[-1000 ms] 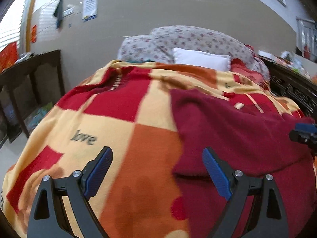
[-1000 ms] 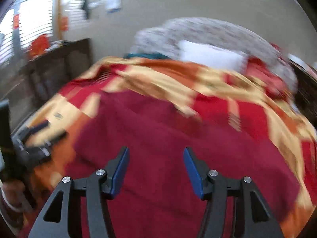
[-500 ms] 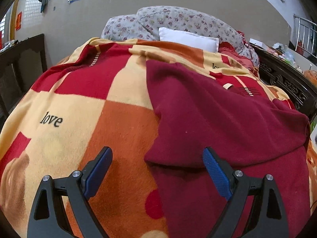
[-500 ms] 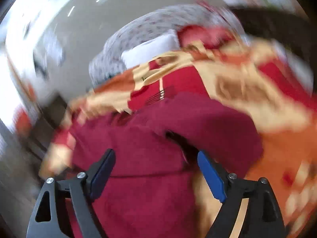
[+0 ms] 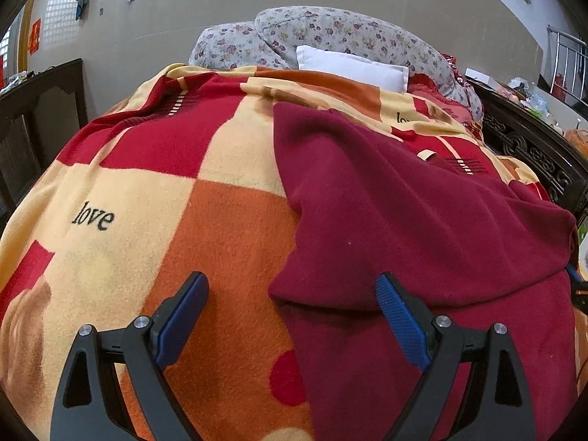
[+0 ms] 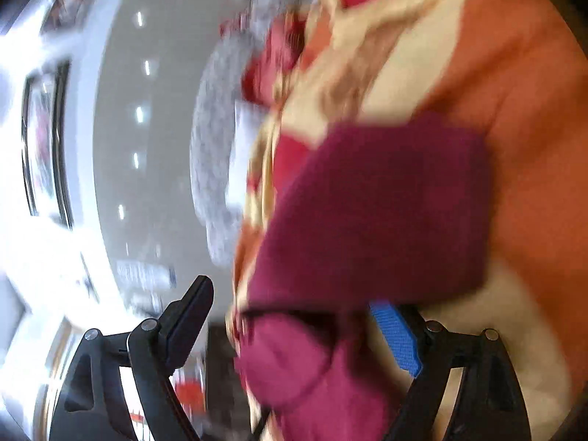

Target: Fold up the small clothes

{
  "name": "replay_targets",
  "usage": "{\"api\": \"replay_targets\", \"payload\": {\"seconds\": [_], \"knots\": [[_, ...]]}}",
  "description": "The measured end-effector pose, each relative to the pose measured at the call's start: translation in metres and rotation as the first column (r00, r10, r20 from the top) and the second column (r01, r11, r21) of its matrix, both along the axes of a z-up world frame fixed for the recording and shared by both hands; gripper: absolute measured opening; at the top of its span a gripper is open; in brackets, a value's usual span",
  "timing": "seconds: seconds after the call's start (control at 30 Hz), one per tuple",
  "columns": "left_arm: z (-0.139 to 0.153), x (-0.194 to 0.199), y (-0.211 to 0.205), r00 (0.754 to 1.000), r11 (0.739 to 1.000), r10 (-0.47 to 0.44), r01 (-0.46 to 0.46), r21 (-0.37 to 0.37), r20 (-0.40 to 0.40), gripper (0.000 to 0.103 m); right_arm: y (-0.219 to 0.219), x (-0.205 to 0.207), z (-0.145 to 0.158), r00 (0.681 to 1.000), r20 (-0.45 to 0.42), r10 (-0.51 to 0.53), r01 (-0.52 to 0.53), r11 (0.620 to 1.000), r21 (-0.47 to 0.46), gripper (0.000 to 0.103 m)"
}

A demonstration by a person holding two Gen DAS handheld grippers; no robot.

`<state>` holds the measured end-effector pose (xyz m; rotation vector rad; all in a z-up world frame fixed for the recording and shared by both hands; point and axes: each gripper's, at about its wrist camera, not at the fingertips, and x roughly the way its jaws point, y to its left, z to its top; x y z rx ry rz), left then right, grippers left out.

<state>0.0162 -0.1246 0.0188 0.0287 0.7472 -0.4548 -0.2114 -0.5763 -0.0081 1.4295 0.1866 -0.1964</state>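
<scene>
A dark red garment lies spread on the checked blanket of a bed, with a fold running across its near part. My left gripper is open and empty, hovering over the garment's left edge at the fold. The right wrist view is blurred and rolled sideways. There my right gripper is open, with a corner of the red garment between its jaws. A bit of the right gripper shows at the garment's right edge in the left wrist view.
Flowered pillows and a white pillow lie at the head of the bed. Dark carved furniture stands to the right, a dark wooden cabinet to the left.
The left gripper has held nearly still and open over the garment's left edge. The right gripper swung to the garment's right side, rolled sideways, and now has a corner between its jaws.
</scene>
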Motion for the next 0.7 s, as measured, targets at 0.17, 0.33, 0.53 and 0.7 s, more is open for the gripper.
{"api": "replay_targets", "payload": {"seconds": [0.17, 0.33, 0.53, 0.7], "knots": [[0.0, 0.0, 0.0, 1.0, 1.0, 0.0, 0.0, 0.0, 0.002, 0.092, -0.018, -0.001, 0.018, 0.992, -0.128, -0.021, -0.005, 0.98, -0.201, 0.007], [0.001, -0.001, 0.001, 1.0, 1.0, 0.003, -0.003, -0.007, 0.004, 0.092, -0.024, -0.03, 0.096, 0.982, -0.127, -0.136, 0.057, 0.868, -0.493, 0.007], [0.005, -0.003, 0.005, 1.0, 1.0, 0.006, -0.006, -0.022, 0.016, 0.092, -0.004, -0.062, 0.219, 0.977, 0.046, -0.207, 0.174, 0.66, -0.73, 0.007], [0.009, -0.006, 0.012, 1.0, 0.999, 0.013, -0.012, -0.048, 0.024, 0.092, 0.048, -0.022, 0.277, 0.998, 0.058, 0.002, 0.048, 0.538, -0.842, 0.007]]}}
